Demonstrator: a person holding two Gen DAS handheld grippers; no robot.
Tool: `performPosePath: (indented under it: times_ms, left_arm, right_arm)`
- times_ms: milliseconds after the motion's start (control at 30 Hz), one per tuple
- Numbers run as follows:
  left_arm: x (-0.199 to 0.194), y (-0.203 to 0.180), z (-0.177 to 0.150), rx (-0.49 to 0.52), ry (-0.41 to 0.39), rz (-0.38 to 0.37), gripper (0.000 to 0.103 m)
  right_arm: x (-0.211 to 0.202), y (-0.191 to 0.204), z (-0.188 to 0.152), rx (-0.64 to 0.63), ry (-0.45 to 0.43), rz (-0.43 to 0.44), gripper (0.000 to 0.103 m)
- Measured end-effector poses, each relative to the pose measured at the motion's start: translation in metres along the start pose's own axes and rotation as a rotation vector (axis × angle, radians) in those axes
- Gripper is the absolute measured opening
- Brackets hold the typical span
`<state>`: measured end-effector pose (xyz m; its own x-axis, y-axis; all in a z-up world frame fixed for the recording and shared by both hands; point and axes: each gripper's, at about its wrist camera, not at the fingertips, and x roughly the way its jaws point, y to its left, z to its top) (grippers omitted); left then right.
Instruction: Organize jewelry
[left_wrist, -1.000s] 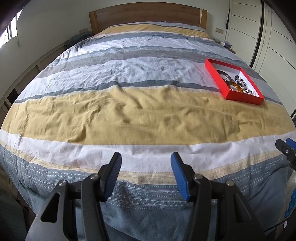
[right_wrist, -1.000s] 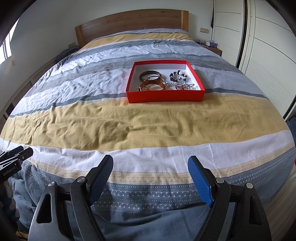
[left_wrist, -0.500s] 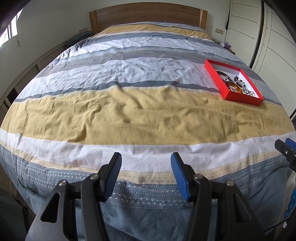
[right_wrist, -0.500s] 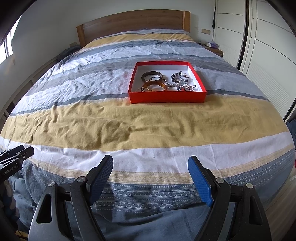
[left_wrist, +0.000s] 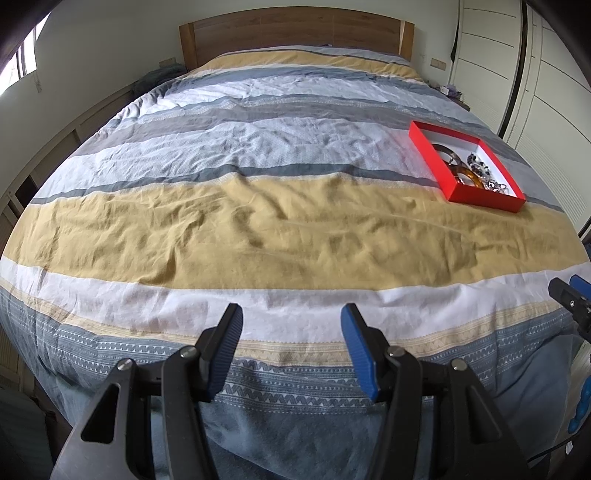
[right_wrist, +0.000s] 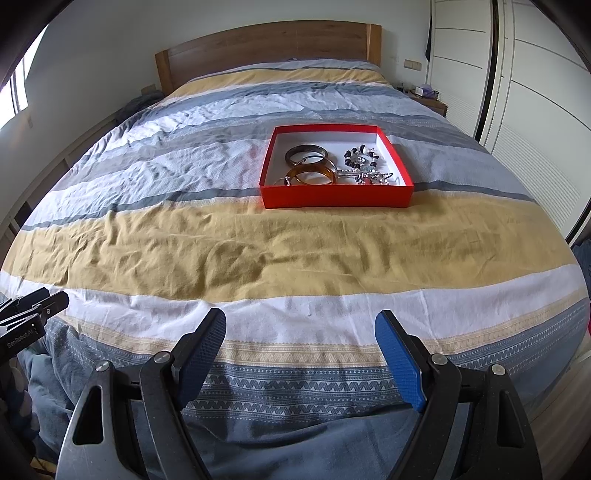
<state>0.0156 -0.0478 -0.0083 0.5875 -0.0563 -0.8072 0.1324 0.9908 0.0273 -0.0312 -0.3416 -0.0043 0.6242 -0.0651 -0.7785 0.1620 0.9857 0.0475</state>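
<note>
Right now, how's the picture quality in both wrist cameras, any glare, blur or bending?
Left wrist view: strong fisheye curve, black corners, bright window, red tray small at the edge. Right wrist view: same bending, tray central and sharp, even daylight, no glare.

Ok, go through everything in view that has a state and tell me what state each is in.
Left tool: open, empty.
Right tool: open wide, empty.
Red box: lidless, flat on the bedspread.
Dark bangle: lying in the box.
Amber bangle: lying in the box.
Bead bracelet: lying in the box.
</note>
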Motion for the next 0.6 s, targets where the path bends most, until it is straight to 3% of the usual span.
performPosePath:
  times_ms: [600]
  left_arm:
    - [0.0023,0.0084,0.001,-0.017,0.012,0.01,0.053]
  right_arm:
    - [0.002,0.0052,0.0002,-0.013,0.007,0.001,0.082]
